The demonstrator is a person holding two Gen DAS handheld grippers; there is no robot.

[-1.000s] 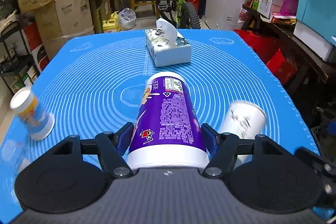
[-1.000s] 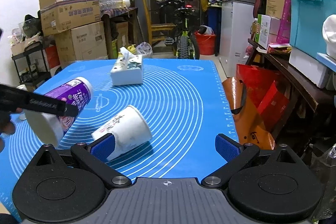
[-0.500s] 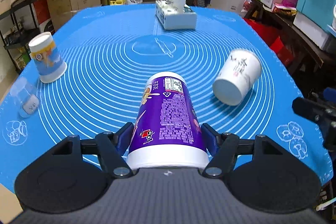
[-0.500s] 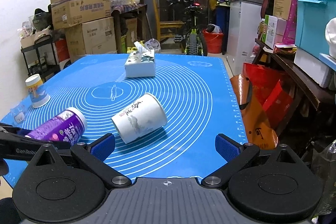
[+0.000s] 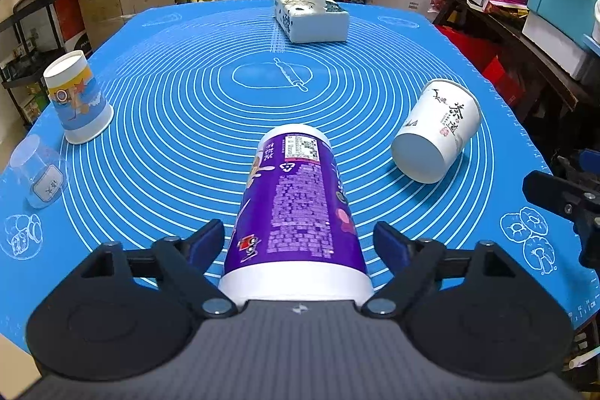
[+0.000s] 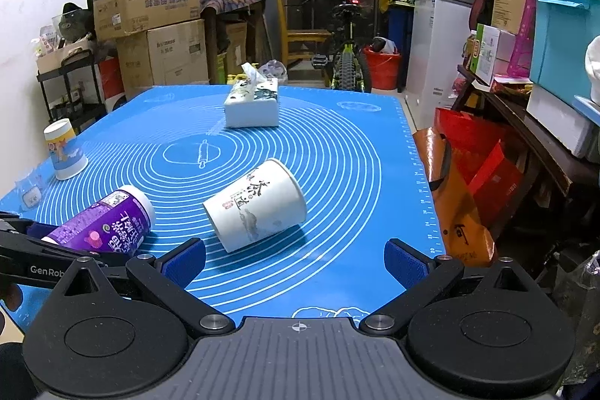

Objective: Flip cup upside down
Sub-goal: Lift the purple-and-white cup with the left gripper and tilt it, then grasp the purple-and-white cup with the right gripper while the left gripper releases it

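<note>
A purple cup with a white rim lies on its side on the blue mat, rim toward me, between the pads of my left gripper. The pads stand a little apart from its sides, so the gripper is open around it. The cup also shows in the right wrist view. My right gripper is open and empty, just short of a white paper cup lying on its side; this cup shows in the left wrist view too.
A yellow-and-blue cup stands upside down at the mat's left, with a clear plastic cup in front of it. A tissue box sits at the far side. Boxes, a bicycle and shelves surround the table.
The left gripper brought the purple cup down onto the mat and its pads have opened off the cup's sides. The right gripper has stayed open and drawn back slightly.
</note>
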